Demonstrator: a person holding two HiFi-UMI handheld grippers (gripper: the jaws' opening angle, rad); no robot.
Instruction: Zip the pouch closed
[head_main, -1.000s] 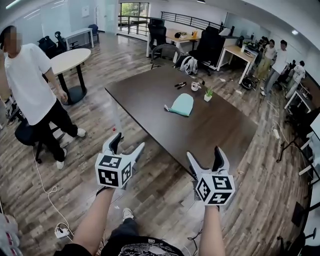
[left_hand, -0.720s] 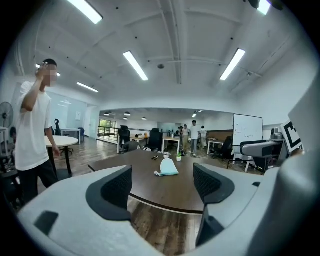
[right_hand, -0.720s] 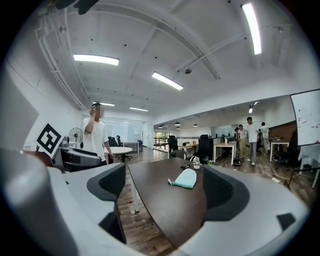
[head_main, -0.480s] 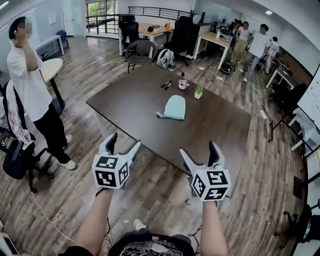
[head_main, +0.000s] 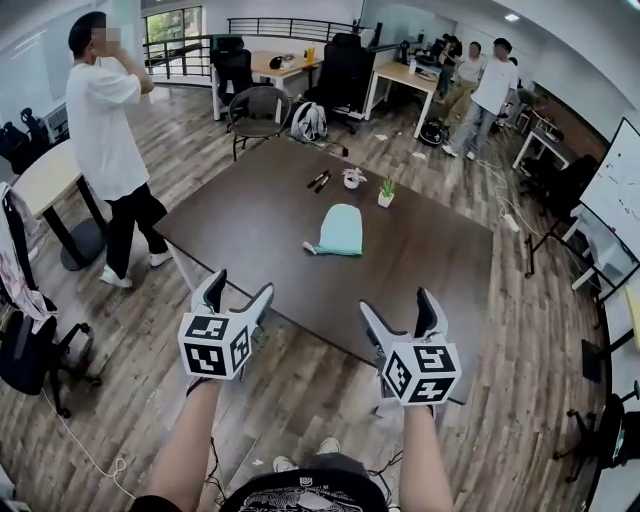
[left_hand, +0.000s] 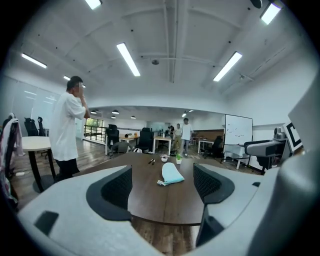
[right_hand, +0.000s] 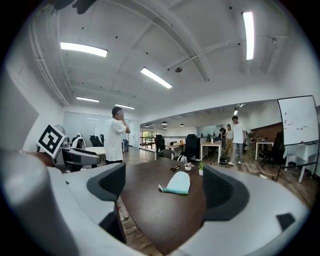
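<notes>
The view has swung round, so the table (head_main: 250, 235) and the teal pouch (head_main: 338, 230) now sit more squarely ahead of the left gripper (head_main: 240, 285) and right gripper (head_main: 397, 303). The person in the white shirt (head_main: 103, 130) has stepped away from the round table (head_main: 40, 178) and now has a hand up at the face.

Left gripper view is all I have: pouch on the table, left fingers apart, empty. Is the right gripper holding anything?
Observer: No. The right gripper has its fingers apart with nothing between them.
Operator: How near is the pouch?
Observer: From the head view, the pouch lies mid-table, well beyond the left gripper and the right one. Neither touches it.
Operator: Anything on the floor?
Observer: A loose cable lies on the floor to the person's left.
</notes>
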